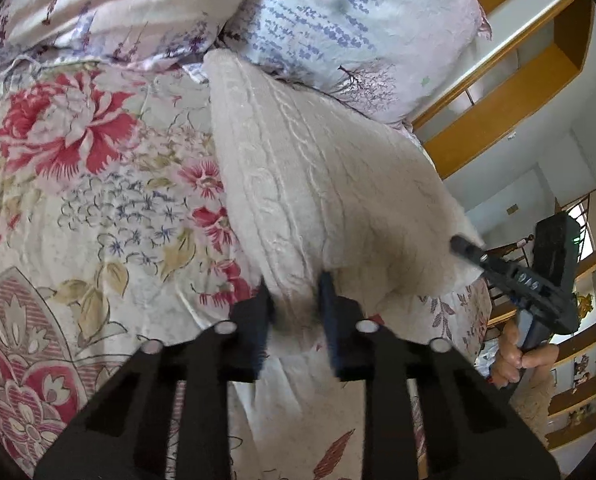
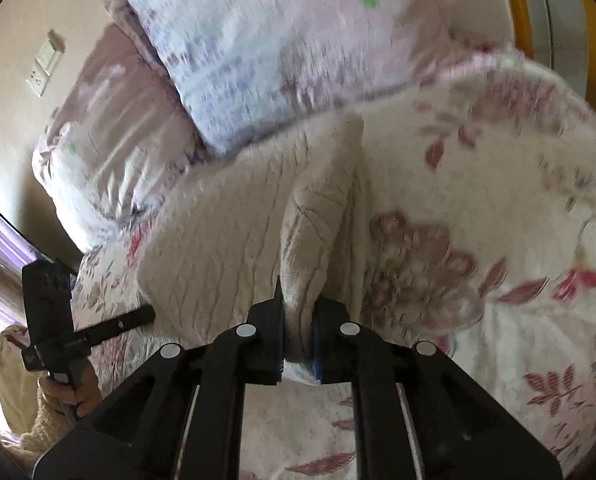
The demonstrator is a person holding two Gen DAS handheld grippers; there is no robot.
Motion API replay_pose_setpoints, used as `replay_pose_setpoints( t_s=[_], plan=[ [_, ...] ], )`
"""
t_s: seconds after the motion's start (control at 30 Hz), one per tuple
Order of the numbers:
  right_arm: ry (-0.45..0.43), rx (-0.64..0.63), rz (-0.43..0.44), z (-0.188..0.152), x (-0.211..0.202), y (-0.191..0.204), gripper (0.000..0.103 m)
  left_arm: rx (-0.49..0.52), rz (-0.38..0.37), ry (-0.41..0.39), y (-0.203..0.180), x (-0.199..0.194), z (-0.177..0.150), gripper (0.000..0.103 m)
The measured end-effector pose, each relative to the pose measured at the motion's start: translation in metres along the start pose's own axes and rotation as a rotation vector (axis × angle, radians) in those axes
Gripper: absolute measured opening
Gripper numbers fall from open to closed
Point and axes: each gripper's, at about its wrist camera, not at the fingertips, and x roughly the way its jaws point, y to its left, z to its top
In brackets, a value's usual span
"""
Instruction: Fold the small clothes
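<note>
A cream cable-knit sweater [image 1: 298, 176] lies stretched over the floral bedspread, its far end near the pillows. My left gripper [image 1: 296, 300] is shut on the sweater's near edge, cloth bunched between its fingers. The right gripper [image 1: 464, 245] shows at the right of that view, pinching the sweater's other near corner. In the right wrist view the sweater [image 2: 226, 224] spreads to the left, and my right gripper [image 2: 299, 312] is shut on a raised fold of it. The left gripper [image 2: 148, 314] shows at the lower left, holding the sweater's edge.
The floral bedspread [image 1: 78, 200] covers the bed. Two pillows [image 1: 338, 20] lie at the head, one also in the right wrist view [image 2: 258, 60]. A yellow wooden shelf unit [image 1: 518, 92] stands past the bed's right side. A wall socket [image 2: 44, 64] is at the upper left.
</note>
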Motion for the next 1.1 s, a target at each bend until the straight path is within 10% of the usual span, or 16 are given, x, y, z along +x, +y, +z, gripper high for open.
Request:
replay_pose_setpoints(
  t_s=[0.13,0.4,0.63,0.87,0.93,1.1],
  plan=[
    [-0.110,-0.018,-0.001,0.008,-0.026,0.007,0.009,0.002,-0.033,-0.019,0.001,-0.011,0.000,0.015],
    [0.031,0.114,-0.091,-0.013,0.018,-0.040,0.010,0.039,-0.004,0.004,0.001,-0.005,-0.002,0.015],
    [-0.016,0.229,0.045,0.006,-0.005,-0.050,0.044,-0.002,-0.001,-0.036,0.007,-0.018,0.012,0.060],
    [0.005,0.260,0.061,0.027,0.021,-0.049,0.043,-0.053,0.048,-0.043,0.010,-0.013,0.048,0.067],
    [0.010,0.241,0.055,0.029,0.029,-0.046,0.017,-0.050,0.064,-0.042,0.007,-0.008,0.054,0.067],
    [-0.089,0.155,-0.030,0.034,0.021,-0.034,0.011,-0.005,0.107,-0.045,-0.004,0.001,0.059,0.068]
  ],
)
